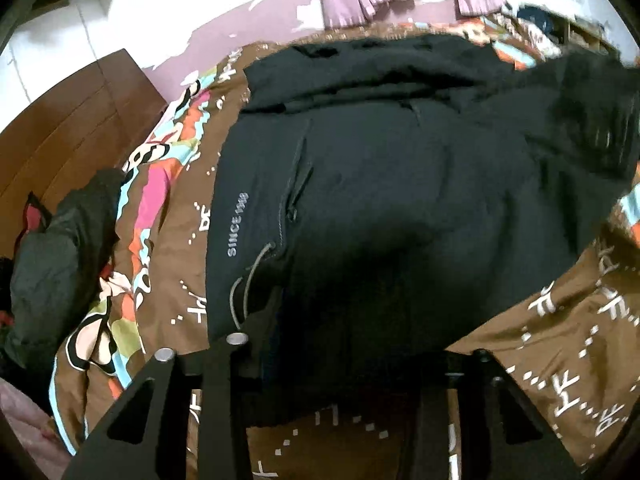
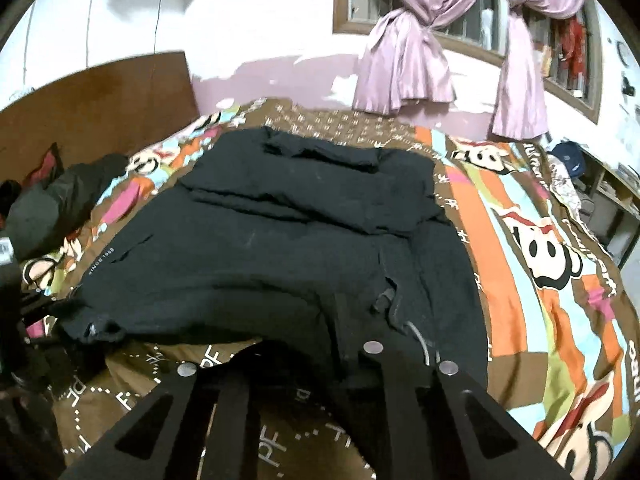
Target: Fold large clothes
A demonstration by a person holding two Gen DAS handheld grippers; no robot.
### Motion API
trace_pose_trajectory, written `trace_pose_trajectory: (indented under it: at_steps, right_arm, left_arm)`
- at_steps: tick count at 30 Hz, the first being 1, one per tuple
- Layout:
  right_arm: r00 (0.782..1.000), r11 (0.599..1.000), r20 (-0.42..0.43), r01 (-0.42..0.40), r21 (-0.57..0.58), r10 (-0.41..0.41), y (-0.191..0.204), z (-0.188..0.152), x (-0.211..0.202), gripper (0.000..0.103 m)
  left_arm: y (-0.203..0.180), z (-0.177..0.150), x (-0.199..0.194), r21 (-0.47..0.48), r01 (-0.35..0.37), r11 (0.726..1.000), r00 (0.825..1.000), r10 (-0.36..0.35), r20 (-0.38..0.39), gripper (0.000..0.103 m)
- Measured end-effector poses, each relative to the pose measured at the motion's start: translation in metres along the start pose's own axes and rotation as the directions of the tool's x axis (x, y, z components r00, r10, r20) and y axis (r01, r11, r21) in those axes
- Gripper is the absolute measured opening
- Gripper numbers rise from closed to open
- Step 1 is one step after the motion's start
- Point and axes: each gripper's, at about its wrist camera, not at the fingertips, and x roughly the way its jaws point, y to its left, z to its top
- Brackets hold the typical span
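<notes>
A large black jacket [image 1: 380,184] [image 2: 280,240] lies spread on a bed with a brown cartoon-print cover [image 1: 560,340] [image 2: 540,260]. Its near hem, with grey drawcords [image 1: 248,280], drapes over both grippers. My left gripper [image 1: 340,364] is shut on the hem's left part, and the cloth hides its fingertips. In the right wrist view that gripper shows at the left edge [image 2: 28,304], with the hem corner pulled up to it. My right gripper [image 2: 316,368] is shut on the hem's right part, lifted off the cover. The jacket's right side is blurred in the left wrist view.
A bundled dark garment [image 1: 60,248] [image 2: 52,208] lies at the bed's left by the wooden headboard [image 1: 80,128] [image 2: 100,96]. Purple curtains [image 2: 408,60] hang on the far wall. A shelf [image 2: 612,200] and a dark cap [image 2: 568,156] are at the right.
</notes>
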Motion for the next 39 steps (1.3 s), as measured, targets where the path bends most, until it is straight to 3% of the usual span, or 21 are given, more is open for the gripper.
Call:
trace_pose_trajectory:
  at_steps: [1,4,8,11,17,20,25,29,33,38,39]
  right_arm:
    - [1.0,1.0,0.017,0.011,0.006,-0.011,0.001,-0.006,-0.005,0.01]
    - [0.997,0.998,0.067,0.022,0.059,-0.026,-0.003,-0.019,-0.022,0.008]
    - [0.99,0.989,0.137,-0.004,0.15,-0.017,-0.014,-0.027,-0.051,0.007]
    - [0.975,0.991,0.221,-0.004,0.131,-0.025,-0.011,-0.025,-0.086,0.006]
    - [0.954,0.998,0.299,-0.028,0.058,0.009,0.001,-0.017,-0.151,0.006]
    - [0.935,1.0,0.355,-0.009,0.001,0.008,0.012,-0.015,-0.186,0.005]
    - [0.901,0.997,0.434,0.038,-0.064,-0.006,0.024,-0.011,-0.224,0.004]
    - [0.917,0.997,0.398,0.033,-0.07,-0.002,0.026,-0.014,-0.203,0.003]
    - [0.948,0.997,0.317,-0.009,-0.071,0.031,0.025,-0.027,-0.182,0.004]
    - [0.956,0.993,0.272,-0.092,-0.069,0.107,0.019,-0.048,-0.178,0.006]
    - [0.956,0.99,0.26,-0.125,-0.063,0.137,0.018,-0.053,-0.177,0.011]
  left_arm:
    - [0.003,0.002,-0.006,-0.017,0.01,1.0,1.0,-0.009,0.025,0.018]
    - [0.01,0.009,-0.029,-0.049,0.019,0.999,0.993,-0.013,0.122,0.013]
    - [0.015,0.017,-0.071,-0.045,0.018,0.999,0.96,-0.005,0.28,0.008]
    - [0.024,0.018,-0.098,-0.098,0.084,0.992,0.94,-0.046,0.339,0.007]
    - [0.05,0.016,-0.147,-0.15,0.211,0.966,0.908,-0.137,0.395,0.007]
    - [0.06,0.021,-0.18,-0.1,0.242,0.965,0.896,-0.183,0.404,0.007]
    - [0.066,0.025,-0.22,-0.065,0.245,0.967,0.879,-0.194,0.436,0.006]
    - [0.061,0.025,-0.213,-0.04,0.207,0.978,0.886,-0.17,0.432,0.006]
    - [0.064,0.025,-0.185,-0.097,0.268,0.959,0.902,-0.214,0.376,0.006]
    - [0.065,0.042,-0.171,-0.094,0.266,0.959,0.904,-0.215,0.369,0.006]
    - [0.066,0.047,-0.171,-0.092,0.267,0.959,0.904,-0.216,0.369,0.006]
